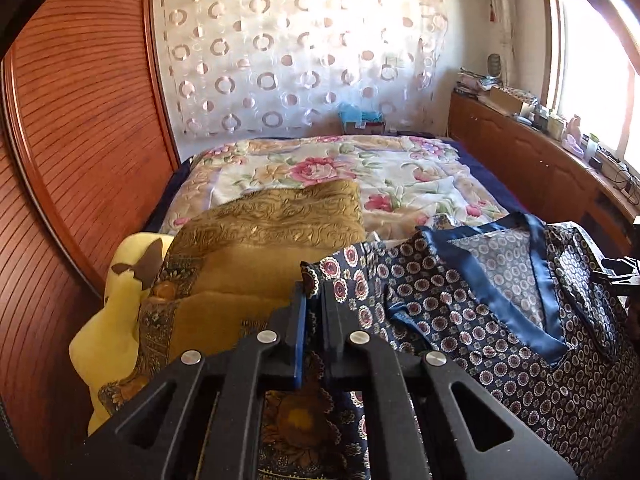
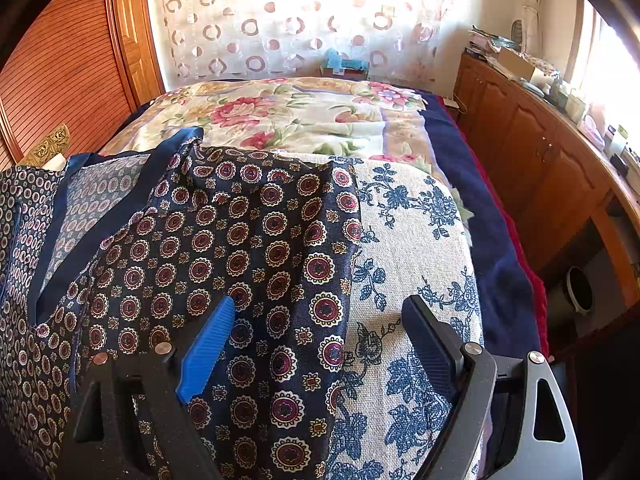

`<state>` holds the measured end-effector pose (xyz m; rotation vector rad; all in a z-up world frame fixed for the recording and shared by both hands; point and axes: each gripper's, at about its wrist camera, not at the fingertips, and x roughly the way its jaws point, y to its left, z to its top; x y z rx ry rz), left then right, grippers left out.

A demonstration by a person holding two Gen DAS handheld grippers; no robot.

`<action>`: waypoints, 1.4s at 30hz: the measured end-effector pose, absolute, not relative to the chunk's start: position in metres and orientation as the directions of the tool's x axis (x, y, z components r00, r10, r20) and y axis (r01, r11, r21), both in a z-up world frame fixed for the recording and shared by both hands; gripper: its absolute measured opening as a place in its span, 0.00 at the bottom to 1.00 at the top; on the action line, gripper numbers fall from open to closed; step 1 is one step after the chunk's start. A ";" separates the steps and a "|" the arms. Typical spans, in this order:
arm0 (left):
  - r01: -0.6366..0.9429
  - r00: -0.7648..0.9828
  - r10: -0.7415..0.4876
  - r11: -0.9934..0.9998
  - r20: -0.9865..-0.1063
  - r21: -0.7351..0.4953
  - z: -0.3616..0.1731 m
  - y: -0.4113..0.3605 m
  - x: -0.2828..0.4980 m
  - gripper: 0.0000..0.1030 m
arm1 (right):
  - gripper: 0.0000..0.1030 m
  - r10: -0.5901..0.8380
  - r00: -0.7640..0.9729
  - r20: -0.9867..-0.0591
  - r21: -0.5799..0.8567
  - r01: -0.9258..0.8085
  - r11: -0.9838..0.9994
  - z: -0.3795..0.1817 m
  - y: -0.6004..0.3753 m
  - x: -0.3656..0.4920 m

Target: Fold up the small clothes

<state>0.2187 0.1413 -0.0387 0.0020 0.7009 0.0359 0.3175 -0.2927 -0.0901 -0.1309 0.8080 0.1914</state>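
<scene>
Behind the navy patterned garment (image 1: pixel 472 312) a floral bedspread (image 1: pixel 400 168) lies; left gripper (image 1: pixel 315 300) pinches its corner, right gripper (image 2: pixel 320 312) gapes wide above its edge, holding nothing.

Floral-covered bed (image 1: pixel 320 168), sunlit patterned curtain (image 1: pixel 296 48), wooden cabinets (image 2: pixel 532 152)

Navy medallion-print garment (image 2: pixel 248 240), spread, rumpled

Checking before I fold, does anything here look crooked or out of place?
Nothing damaged or spilled. The patterned top lies rumpled, its corner overhanging the blue-flowered cushion, and the left gripper is pinching its other corner.
</scene>
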 end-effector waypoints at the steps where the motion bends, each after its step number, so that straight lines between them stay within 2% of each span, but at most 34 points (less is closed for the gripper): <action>1: -0.032 0.759 0.022 0.999 -0.651 -0.004 -0.041 0.142 0.220 0.07 | 0.84 0.119 0.675 -0.728 -0.043 -0.219 0.975 -0.090 -0.292 0.317; 3: -0.034 0.750 0.004 0.999 -0.661 -0.033 -0.044 0.145 0.221 0.12 | 0.84 0.120 0.675 -0.728 -0.043 -0.220 0.975 -0.090 -0.293 0.318; 5: -0.037 0.739 -0.004 0.998 -0.674 -0.047 -0.048 0.145 0.223 0.23 | 0.84 0.120 0.675 -0.728 -0.043 -0.220 0.975 -0.090 -0.293 0.318; 8: -0.014 0.718 -0.032 0.998 -0.696 -0.060 -0.055 0.143 0.226 0.29 | 0.84 0.120 0.675 -0.728 -0.044 -0.220 0.974 -0.090 -0.293 0.318; 11: 0.008 0.710 -0.038 0.999 -0.703 -0.046 -0.058 0.135 0.229 0.31 | 0.84 0.120 0.675 -0.728 -0.044 -0.221 0.974 -0.090 -0.293 0.318; 12: 0.016 0.716 -0.037 0.999 -0.698 -0.037 -0.057 0.132 0.229 0.30 | 0.84 0.120 0.675 -0.728 -0.045 -0.221 0.974 -0.090 -0.292 0.318; 13: 0.037 0.727 -0.049 0.999 -0.685 -0.032 -0.056 0.129 0.228 0.13 | 0.84 0.120 0.675 -0.728 -0.045 -0.221 0.974 -0.090 -0.293 0.318; 14: 0.050 0.729 -0.058 0.998 -0.682 -0.032 -0.054 0.128 0.228 0.05 | 0.84 0.119 0.675 -0.728 -0.045 -0.221 0.974 -0.090 -0.293 0.318; 24: 0.084 0.785 -0.073 0.996 -0.615 -0.012 -0.026 0.120 0.213 0.04 | 0.84 0.146 0.655 -0.741 -0.026 -0.245 0.969 -0.082 -0.296 0.323; 27: 0.091 0.788 -0.096 0.995 -0.608 -0.039 -0.026 0.121 0.208 0.04 | 0.84 0.159 0.657 -0.737 -0.012 -0.248 0.969 -0.075 -0.299 0.330; 31: 0.105 0.790 -0.125 0.992 -0.601 -0.069 -0.027 0.119 0.202 0.04 | 0.75 0.172 0.646 -0.743 0.000 -0.258 0.966 -0.072 -0.301 0.340; 33: 0.116 0.786 -0.138 0.990 -0.603 -0.075 -0.028 0.115 0.200 0.04 | 0.66 0.179 0.630 -0.756 0.017 -0.254 0.967 -0.075 -0.303 0.351; 36: 0.136 0.788 -0.159 0.987 -0.595 -0.083 -0.028 0.107 0.192 0.03 | 0.47 0.195 0.615 -0.764 0.037 -0.260 0.965 -0.076 -0.305 0.365; 37: 0.144 0.790 -0.168 0.986 -0.589 -0.089 -0.026 0.104 0.189 0.03 | 0.32 0.203 0.613 -0.764 0.042 -0.267 0.963 -0.075 -0.305 0.368; 38: 0.150 0.793 -0.176 0.984 -0.583 -0.092 -0.024 0.101 0.185 0.03 | 0.12 0.222 0.604 -0.765 0.061 -0.276 0.959 -0.075 -0.304 0.370; 39: 0.155 0.797 -0.181 0.983 -0.576 -0.095 -0.022 0.099 0.181 0.03 | 0.07 0.249 0.589 -0.769 0.088 -0.288 0.954 -0.075 -0.304 0.371; 42: 0.164 0.809 -0.193 0.981 -0.555 -0.102 -0.014 0.096 0.166 0.03 | 0.03 0.269 0.616 -0.740 0.087 -0.309 0.947 -0.067 -0.301 0.361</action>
